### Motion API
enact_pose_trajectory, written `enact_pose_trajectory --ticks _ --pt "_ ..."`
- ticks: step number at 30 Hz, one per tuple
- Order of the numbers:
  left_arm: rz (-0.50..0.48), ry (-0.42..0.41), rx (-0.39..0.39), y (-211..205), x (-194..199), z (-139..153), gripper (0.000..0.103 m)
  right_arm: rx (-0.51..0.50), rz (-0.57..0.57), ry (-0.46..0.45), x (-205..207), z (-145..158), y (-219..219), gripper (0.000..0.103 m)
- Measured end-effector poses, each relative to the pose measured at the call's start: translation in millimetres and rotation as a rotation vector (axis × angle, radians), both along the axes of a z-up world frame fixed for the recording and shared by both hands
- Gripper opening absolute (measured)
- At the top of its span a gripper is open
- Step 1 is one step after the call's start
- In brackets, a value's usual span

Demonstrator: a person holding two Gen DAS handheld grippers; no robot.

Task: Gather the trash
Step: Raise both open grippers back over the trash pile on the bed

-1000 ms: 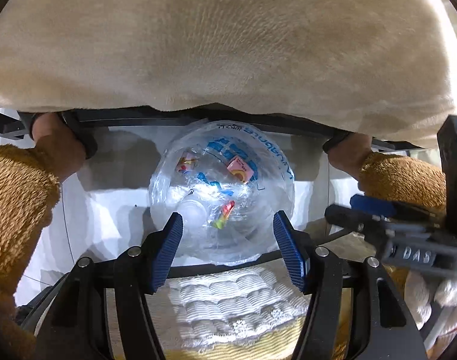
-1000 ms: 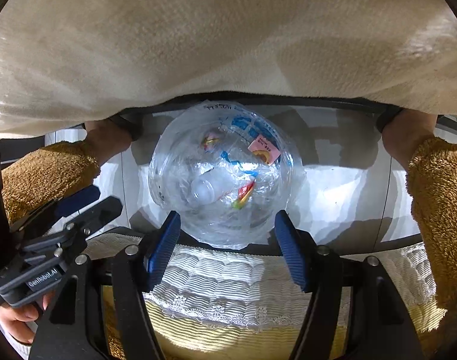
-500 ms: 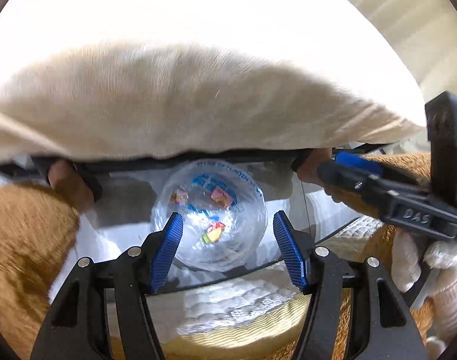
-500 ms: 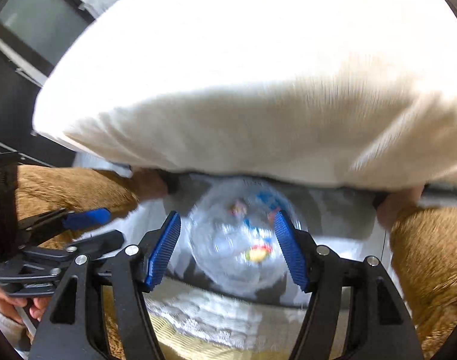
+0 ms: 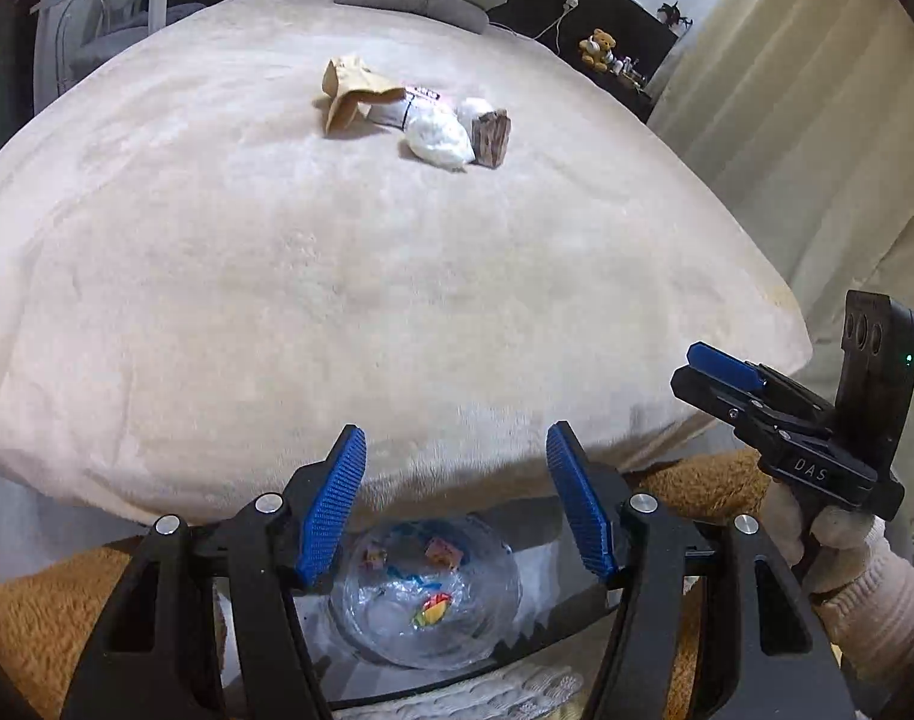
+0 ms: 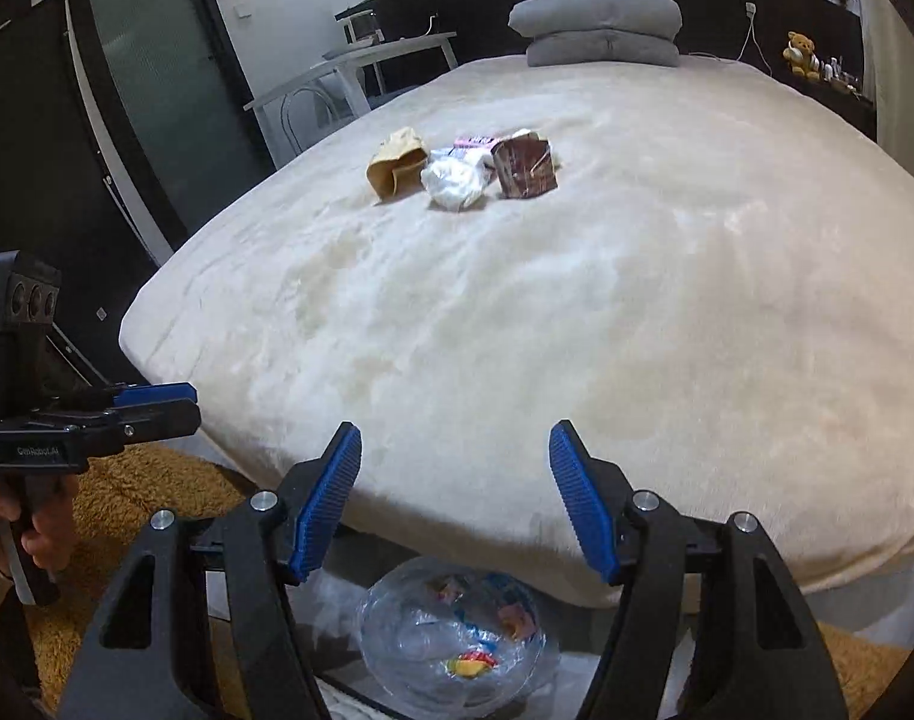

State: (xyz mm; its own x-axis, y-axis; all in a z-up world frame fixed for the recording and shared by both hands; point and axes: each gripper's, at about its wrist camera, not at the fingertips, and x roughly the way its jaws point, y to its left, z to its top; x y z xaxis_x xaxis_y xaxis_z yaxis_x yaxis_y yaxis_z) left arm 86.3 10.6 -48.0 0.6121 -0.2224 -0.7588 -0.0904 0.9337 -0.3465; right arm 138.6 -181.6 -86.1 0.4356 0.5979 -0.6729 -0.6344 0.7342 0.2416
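Note:
Trash lies in a cluster far out on the cream bed (image 5: 336, 276): a tan paper bag (image 5: 351, 87), a crumpled white plastic bag (image 5: 438, 135), a brown wrapper (image 5: 493, 132) and a pink-printed packet (image 5: 423, 95). The right wrist view shows the paper bag (image 6: 396, 171), white bag (image 6: 453, 183) and brown wrapper (image 6: 526, 168) too. A clear bag-lined bin (image 5: 426, 600) holding wrappers sits below the bed edge. My left gripper (image 5: 457, 504) and right gripper (image 6: 453, 501) are open and empty, above the bin.
Grey pillows (image 6: 601, 24) lie at the head of the bed. A white chair (image 6: 336, 90) and dark glass door (image 6: 156, 78) stand at the left. A teddy bear (image 6: 802, 51) sits on a shelf. Curtains (image 5: 817, 138) hang right. An orange fluffy rug (image 6: 144, 492) covers the floor.
Both grippers tilted up from looking down at the bin to looking across the bed, bringing the trash cluster into view. Both stayed open.

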Motion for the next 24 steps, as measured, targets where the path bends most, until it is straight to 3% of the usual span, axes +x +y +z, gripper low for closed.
enact_pose_trajectory --ticks 8,13,19,24 --pt "0.036 -0.037 -0.031 24 47 34 0.061 0.009 -0.020 -0.065 61 20 16 0.065" --pt "0.063 -0.024 -0.055 47 86 54 0.061 0.053 -0.068 -0.054 105 21 23 0.065" --pt "0.096 0.003 -0.068 66 139 62 0.062 0.104 -0.120 0.012 158 15 36 0.065" --pt "0.146 0.032 -0.079 82 179 52 0.072 0.172 -0.154 0.092 195 7 43 0.065"
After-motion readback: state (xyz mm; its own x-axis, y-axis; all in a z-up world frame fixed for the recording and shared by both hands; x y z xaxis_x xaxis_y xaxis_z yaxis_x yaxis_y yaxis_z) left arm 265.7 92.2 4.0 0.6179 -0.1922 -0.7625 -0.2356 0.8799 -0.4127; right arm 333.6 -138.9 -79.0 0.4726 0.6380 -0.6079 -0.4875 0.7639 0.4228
